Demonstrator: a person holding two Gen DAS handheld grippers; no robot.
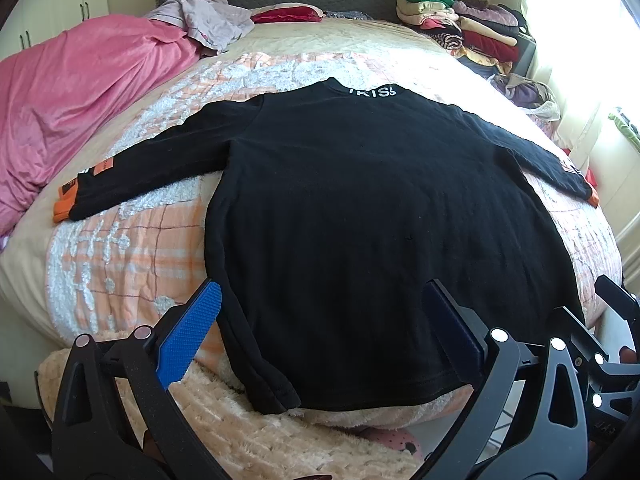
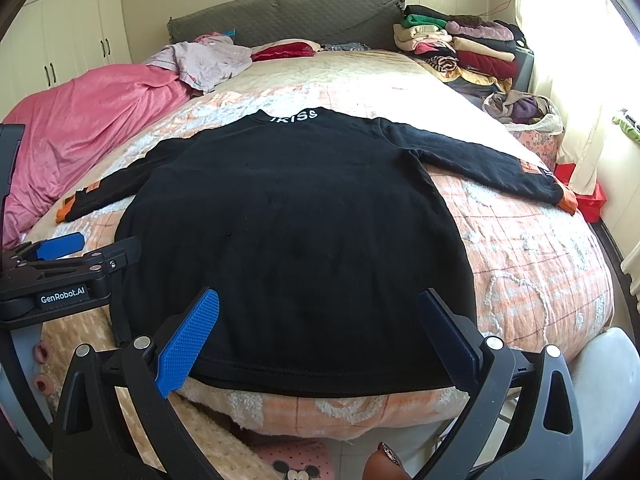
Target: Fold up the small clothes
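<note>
A: Where is free room?
B: On the bed [image 2: 520, 248], both sides of the shirt [image 2: 296, 232], and beyond its collar.
A: And obstacles?
B: Pink blanket [image 1: 80, 100] at left, clothes pile [image 1: 460, 24] far right.

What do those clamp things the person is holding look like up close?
Each gripper, left and right, is a black plastic frame with triangular cut-outs and silver rivets. The fingers carry blue textured pads. The left gripper's side reads "GenRobot.AI" in white.

Daylight floods from the blown-out window [image 2: 624, 40] at right; sharp focus, fisheye-bent edges, dark corners
</note>
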